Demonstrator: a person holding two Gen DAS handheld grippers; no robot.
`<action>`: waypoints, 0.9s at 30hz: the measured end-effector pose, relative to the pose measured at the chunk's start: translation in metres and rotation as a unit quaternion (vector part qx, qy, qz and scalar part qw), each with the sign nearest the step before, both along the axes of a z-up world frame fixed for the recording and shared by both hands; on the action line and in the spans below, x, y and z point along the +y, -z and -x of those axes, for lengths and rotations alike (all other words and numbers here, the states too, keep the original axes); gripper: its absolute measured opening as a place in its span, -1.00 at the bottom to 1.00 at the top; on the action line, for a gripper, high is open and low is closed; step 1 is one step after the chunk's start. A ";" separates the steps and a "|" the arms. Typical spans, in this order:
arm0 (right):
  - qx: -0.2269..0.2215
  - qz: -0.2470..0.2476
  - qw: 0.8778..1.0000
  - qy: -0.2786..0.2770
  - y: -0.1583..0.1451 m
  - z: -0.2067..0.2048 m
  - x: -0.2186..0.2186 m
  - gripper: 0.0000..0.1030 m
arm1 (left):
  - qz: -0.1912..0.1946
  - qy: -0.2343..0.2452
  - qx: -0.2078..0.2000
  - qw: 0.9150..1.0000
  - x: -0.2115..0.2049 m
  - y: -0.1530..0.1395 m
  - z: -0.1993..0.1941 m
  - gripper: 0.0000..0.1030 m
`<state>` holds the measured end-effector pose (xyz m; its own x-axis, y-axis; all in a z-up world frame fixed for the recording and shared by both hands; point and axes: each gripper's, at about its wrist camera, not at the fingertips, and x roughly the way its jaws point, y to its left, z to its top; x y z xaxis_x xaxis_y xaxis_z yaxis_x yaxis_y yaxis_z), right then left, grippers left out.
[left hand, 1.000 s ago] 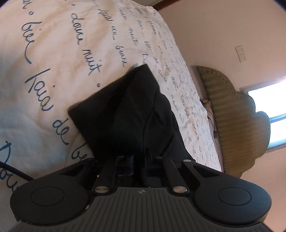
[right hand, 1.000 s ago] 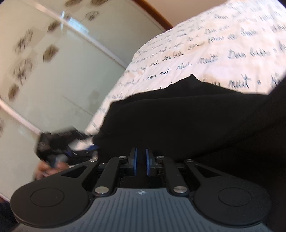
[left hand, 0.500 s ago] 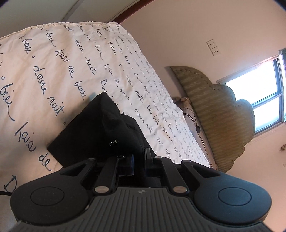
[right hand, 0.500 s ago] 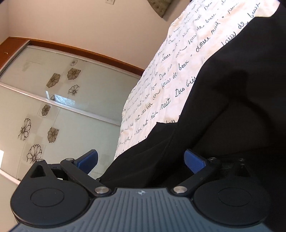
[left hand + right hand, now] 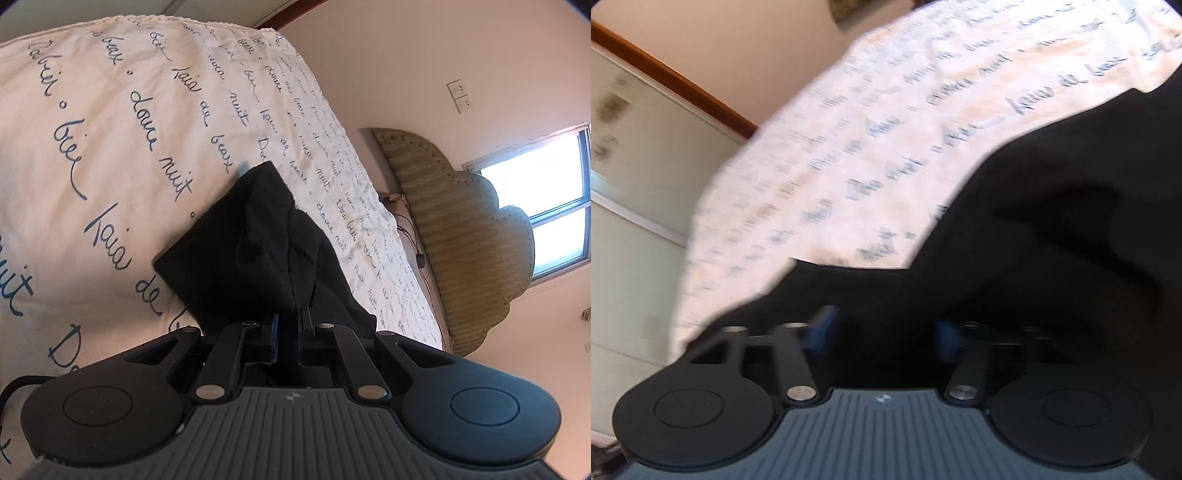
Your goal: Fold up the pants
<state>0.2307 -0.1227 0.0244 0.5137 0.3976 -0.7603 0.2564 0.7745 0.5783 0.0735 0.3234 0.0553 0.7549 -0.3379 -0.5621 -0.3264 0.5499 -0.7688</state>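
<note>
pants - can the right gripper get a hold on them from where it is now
Probably yes: the right gripper is open with the black pants bunched right in front of it and nothing between, though the view is blurred. The left gripper already pinches them.

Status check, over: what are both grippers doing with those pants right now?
Left gripper shut on black pants. Right gripper partly open, blurred, against pants. Pants bunched on bedspread. Nothing in the way.

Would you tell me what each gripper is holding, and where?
Left gripper pinches a bunched fold of the black pants. Right gripper stands open, gripping nothing.
</note>
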 end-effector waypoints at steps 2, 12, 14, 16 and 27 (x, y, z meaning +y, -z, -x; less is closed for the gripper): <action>-0.002 -0.012 1.000 0.010 0.004 0.003 -0.005 -0.25 | -0.001 0.002 0.001 1.000 0.002 0.003 -0.001 -0.85; -0.122 -0.047 0.991 0.027 -0.031 0.053 -0.012 -0.93 | -0.016 0.010 -0.017 1.000 0.013 -0.008 0.000 -0.84; -0.152 -0.053 0.987 0.029 -0.040 0.077 -0.013 -0.93 | -0.017 0.013 -0.025 0.999 0.019 -0.011 0.005 -0.84; -0.163 -0.073 0.983 0.038 -0.034 0.107 -0.014 -0.92 | -0.016 0.008 -0.024 1.000 0.027 -0.009 0.009 -0.83; -0.105 -0.143 0.980 0.094 0.042 0.137 -0.002 -0.91 | -0.073 0.006 0.006 0.997 0.034 0.000 0.032 -0.82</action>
